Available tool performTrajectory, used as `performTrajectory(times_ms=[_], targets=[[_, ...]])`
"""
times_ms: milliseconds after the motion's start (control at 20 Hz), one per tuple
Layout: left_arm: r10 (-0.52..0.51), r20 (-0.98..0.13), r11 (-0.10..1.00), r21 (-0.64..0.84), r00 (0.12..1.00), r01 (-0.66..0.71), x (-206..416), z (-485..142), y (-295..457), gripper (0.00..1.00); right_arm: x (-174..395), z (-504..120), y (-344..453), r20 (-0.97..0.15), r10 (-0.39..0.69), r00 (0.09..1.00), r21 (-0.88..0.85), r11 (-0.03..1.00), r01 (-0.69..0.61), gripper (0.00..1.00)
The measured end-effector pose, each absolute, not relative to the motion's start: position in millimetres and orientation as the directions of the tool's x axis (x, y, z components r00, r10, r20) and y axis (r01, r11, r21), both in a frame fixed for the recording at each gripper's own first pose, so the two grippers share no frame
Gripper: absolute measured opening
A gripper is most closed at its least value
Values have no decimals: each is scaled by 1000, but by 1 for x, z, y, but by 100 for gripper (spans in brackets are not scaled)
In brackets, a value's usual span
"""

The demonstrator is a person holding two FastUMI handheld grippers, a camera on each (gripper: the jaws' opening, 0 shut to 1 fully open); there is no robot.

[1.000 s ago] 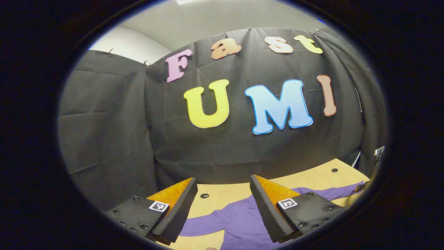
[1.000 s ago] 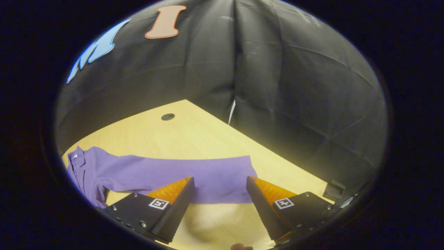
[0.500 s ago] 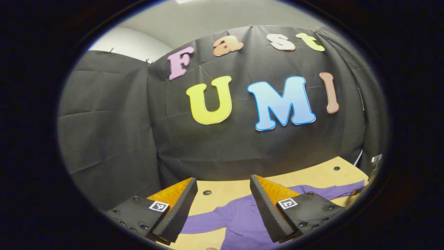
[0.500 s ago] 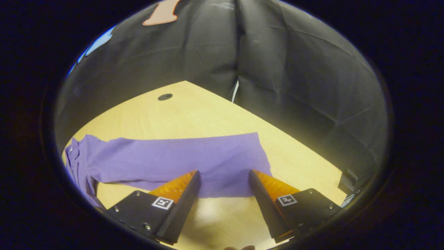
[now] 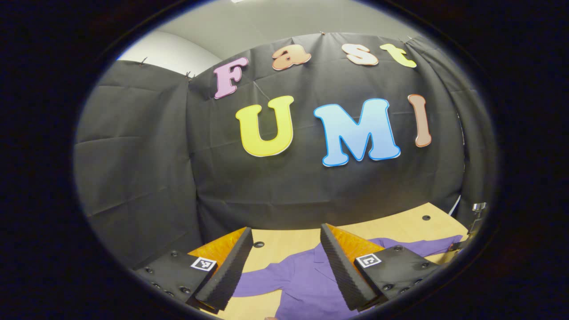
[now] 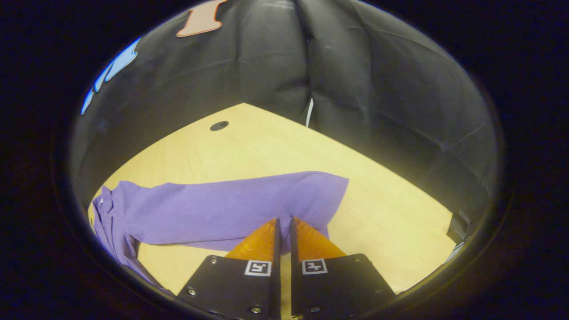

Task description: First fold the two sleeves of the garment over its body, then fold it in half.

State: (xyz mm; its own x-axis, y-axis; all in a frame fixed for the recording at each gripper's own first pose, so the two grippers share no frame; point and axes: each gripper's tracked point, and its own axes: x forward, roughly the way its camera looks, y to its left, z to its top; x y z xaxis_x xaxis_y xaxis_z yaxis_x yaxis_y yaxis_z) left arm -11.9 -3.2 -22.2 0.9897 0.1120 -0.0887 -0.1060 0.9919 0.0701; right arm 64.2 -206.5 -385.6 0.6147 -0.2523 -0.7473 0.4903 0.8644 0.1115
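garment [image 5: 306, 284]: purple shirt lying flat on the table [image 6: 249, 146], collar toward the far wall, both sleeves spread out to the sides — so no fold is done yet by the look of it

right sleeve [image 6: 222, 211]: stretched out straight across the wood in the right gripper view, cuff end pointing away from the body, a bit rumpled near the cuff

right gripper [image 6: 282, 224]: jaws nearly together, just a thin slit between them, tips sitting right at the near edge of the sleeve close to the cuff. Looks like a pinch on the hem, but the cloth between the tips is too thin to actually see, so I can't say for sure it's caught

why there: grabbing by the cuff end makes sense — the whole sleeve can then be swung over the body in one go instead of bunching up in the middle

left gripper [image 5: 286, 235]: jaws wide apart, nothing between them, held above the table near the collar and aimed mostly at the booth wall. My guess is it's just waiting its turn

left sleeve [image 5: 262, 282]: flat on the table, seen between the left jaws, untouched

what could go wrong: if the pinch only has the top layer, or missed the edge, the sleeve could slip out on the lift

next, I'd guess: lift the cuff and carry it over toward the shirt's middle
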Motion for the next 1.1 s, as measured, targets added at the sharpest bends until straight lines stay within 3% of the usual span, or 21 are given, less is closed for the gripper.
performTrajectory(times_ms=[250,350,550,800,1100], targets=[[125,-98,991,59,987,-120,-17,-28,7,100,65,-376,-209,-794,-242,559,133,827,546,11],[123,-105,991,54,987,-118,-18,-32,8,100,64,-382,-208,-802,-238,547,123,831,543,2],[116,-102,992,54,988,-111,-18,-32,10,100,64,-375,-207,-799,-240,552,138,819,556,1],[106,-97,993,64,990,-100,-19,-33,17,100,86,-337,-174,-750,-194,633,241,810,534,1],[106,-106,994,48,989,-102,-18,-40,33,100,124,-288,-82,-673,-77,735,286,890,355,1]])
